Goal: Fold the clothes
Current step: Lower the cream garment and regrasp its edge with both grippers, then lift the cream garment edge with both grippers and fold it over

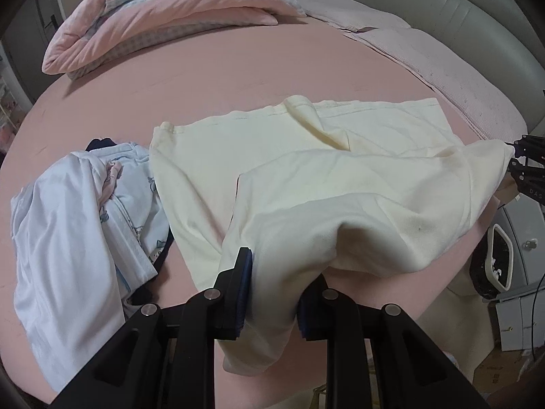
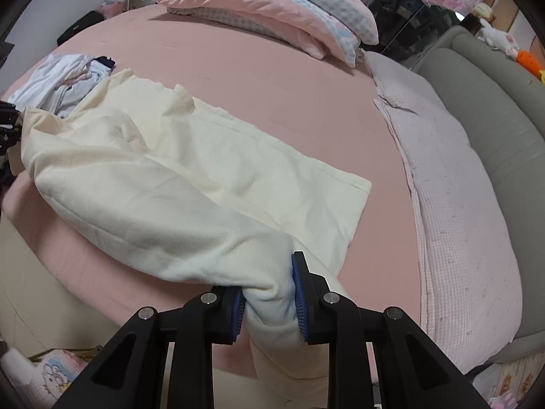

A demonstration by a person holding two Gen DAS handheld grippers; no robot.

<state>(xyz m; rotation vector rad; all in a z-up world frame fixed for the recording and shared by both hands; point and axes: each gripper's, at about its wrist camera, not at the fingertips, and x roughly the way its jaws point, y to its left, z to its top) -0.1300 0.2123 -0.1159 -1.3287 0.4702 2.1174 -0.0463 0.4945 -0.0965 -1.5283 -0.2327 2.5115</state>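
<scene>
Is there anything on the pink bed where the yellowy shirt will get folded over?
Nothing visible. Both the left gripper and the right gripper pinch the cream garment. The pile of pale blue clothes lies beside it, and the folded quilt is farther back.

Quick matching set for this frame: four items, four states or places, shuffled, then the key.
Items:
1. cream cotton garment
2. pile of pale blue and white clothes
3. folded pink quilt
4. grey padded headboard

States or places:
A. folded, at the far side of the bed
B. pinched at both near corners by the hand-held grippers
C. behind the lilac checked blanket
D. crumpled beside the cream garment

Pairs: 1-B, 2-D, 3-A, 4-C
</scene>
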